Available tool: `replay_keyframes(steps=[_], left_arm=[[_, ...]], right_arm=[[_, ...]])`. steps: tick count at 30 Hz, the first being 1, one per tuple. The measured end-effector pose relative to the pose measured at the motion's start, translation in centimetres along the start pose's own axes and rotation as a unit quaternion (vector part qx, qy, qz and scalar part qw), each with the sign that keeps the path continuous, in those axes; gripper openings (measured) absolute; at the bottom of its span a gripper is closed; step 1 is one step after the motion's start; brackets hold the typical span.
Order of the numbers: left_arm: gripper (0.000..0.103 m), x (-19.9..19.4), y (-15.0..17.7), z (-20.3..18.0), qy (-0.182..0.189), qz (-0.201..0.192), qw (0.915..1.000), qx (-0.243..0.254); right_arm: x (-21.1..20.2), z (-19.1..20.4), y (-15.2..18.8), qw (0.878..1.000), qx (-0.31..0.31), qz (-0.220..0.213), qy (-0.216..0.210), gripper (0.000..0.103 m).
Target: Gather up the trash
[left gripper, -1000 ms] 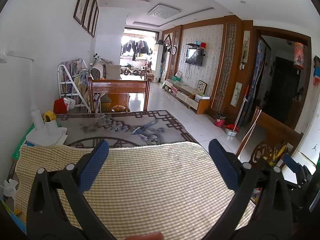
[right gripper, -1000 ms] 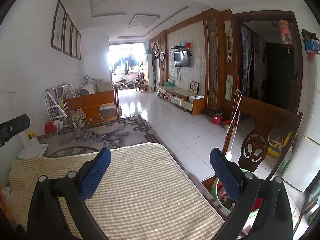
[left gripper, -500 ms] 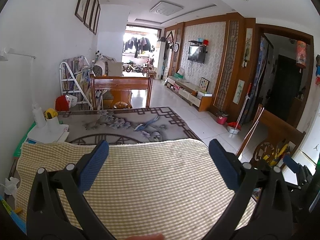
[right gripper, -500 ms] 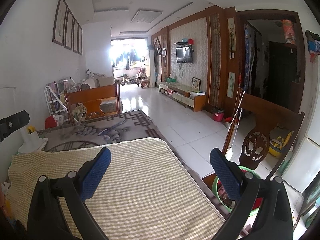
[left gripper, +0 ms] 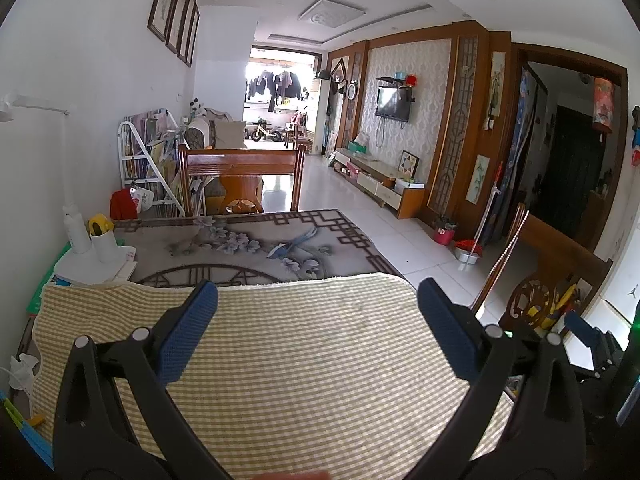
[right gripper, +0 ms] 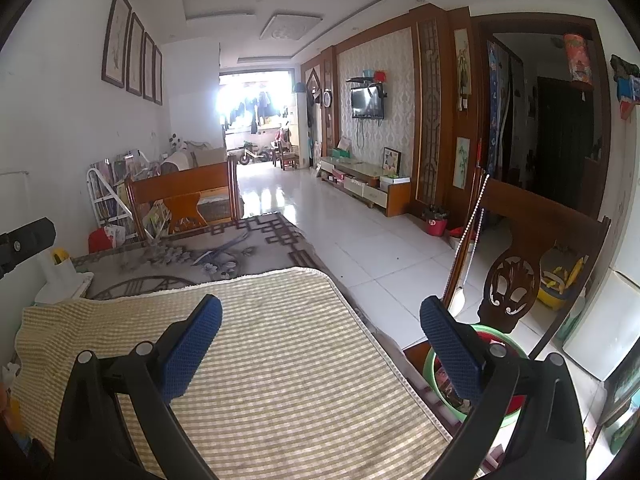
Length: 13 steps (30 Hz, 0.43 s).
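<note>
1 piece of trash shows: a crumpled white tissue, bunched and wrinkled. It lies loose at the far left edge of the worktop, just beside the rim of the yellow checked cloth. In my right wrist view only a sliver of it shows at that same edge. Off to my right, 1 round green basin sits on the seat of a carved wooden chair. It holds red and mixed bits I cannot make out.
</note>
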<state>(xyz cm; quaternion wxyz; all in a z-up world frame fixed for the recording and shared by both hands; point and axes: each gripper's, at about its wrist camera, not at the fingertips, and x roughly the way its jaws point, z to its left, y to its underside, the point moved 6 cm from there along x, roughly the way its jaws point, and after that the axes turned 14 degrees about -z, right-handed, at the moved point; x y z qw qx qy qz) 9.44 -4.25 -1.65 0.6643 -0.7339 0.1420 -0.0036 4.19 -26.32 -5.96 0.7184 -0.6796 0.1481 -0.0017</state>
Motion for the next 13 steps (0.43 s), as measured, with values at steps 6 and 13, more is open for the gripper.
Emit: replay_keyframes(steps=[6, 13], left_arm=[[0.098, 0.4, 1.3, 0.6, -0.015, 0.011, 0.9998, -0.003], [0.098, 0.6, 4.4, 2.5, -0.041, 0.056, 0.9976, 0.007]], right_arm=[[1.9, 0.3, 2.2, 0.999, -0.005, 0.042, -0.017, 0.096], [11.1, 1.9, 9.9, 0.988, -0.061, 0.133, -0.048, 0.096]])
